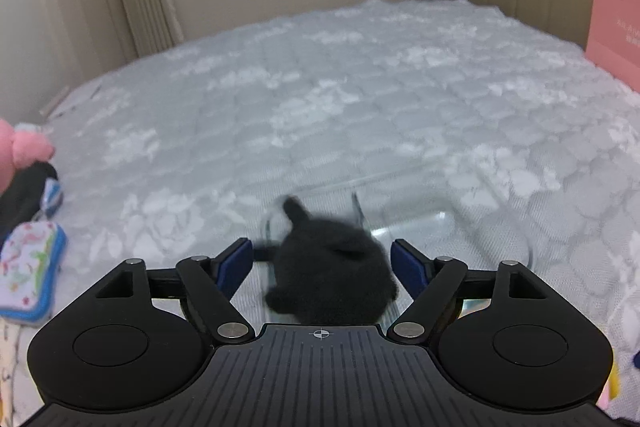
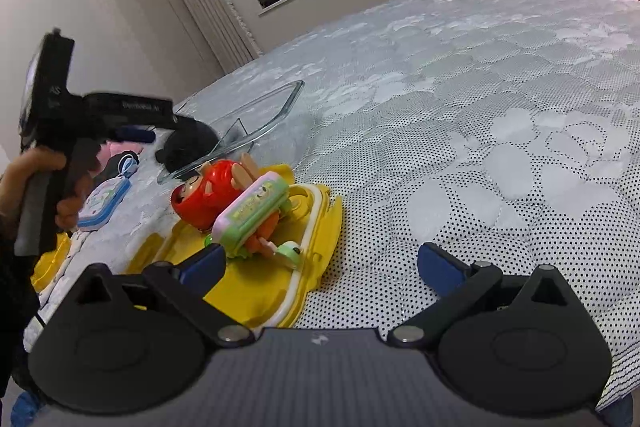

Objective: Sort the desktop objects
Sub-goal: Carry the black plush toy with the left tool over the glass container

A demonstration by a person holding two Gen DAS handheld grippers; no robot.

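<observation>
Surface: a bed with a pale quilted floral cover; all items lie on it.
Glass container: a clear glass dish with rounded corners, seen tilted in the right wrist view, just behind the yellow tray. Its walls are hard to trace in the left wrist view because of blur.
Contents of glass container: a black fuzzy toy sits at the dish's near end, at or over the rim; whether it rests fully inside cannot be told. It is blurred.
Left gripper: jaws spread wide, one blue pad on either side of the black toy, neither pad pressing on it. A hand holds this tool by its handle.
Yellow tray: a yellow tray with a white rim, lying flat, near the right gripper.
Contents of yellow tray: a red round figure on its side, a green-and-pink oblong case leaning against it, and a small green piece at the near rim.
Right gripper: jaws apart, nothing between them; its left pad sits over the tray's near edge.
Loose items: a blue-edged patterned pouch and a pink plush at the left of the bed.
Pink box: stands at the far right by the headboard.
</observation>
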